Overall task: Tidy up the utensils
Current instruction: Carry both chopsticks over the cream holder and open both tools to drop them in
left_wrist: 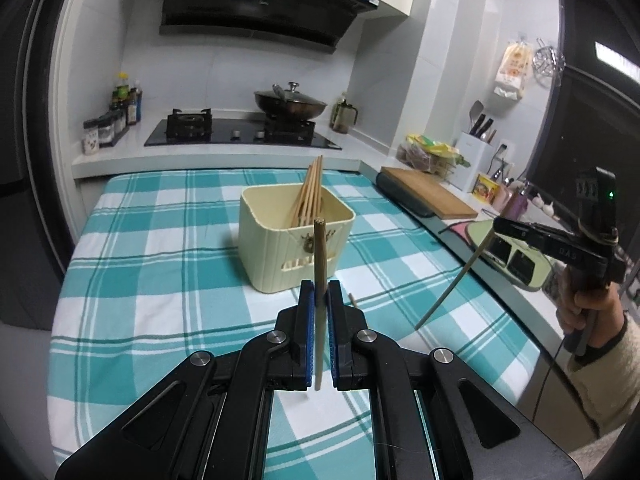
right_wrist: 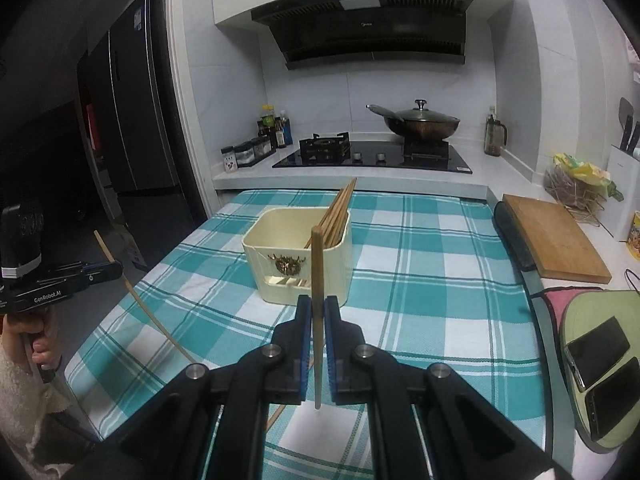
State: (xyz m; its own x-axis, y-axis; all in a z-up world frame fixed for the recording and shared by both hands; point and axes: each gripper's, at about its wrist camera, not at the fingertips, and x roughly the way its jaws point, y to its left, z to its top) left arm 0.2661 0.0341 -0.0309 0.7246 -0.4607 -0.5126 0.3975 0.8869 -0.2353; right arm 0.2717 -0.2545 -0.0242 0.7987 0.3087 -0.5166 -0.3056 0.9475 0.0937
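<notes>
The left claw (left_wrist: 320,294) is clamped shut on a chopstick (left_wrist: 319,280) that stands upright between its blue pads. The right claw (right_wrist: 316,308) grips a second chopstick (right_wrist: 317,300) the same way. Both hang above the checked tabletop (left_wrist: 160,260). Just beyond them stands a cream bin (left_wrist: 294,248) holding more chopsticks (left_wrist: 310,196), which lean against its far right corner.

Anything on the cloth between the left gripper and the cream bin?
Only bare checked tablecloth, per the left wrist view, between left gripper and cream bin.
</notes>
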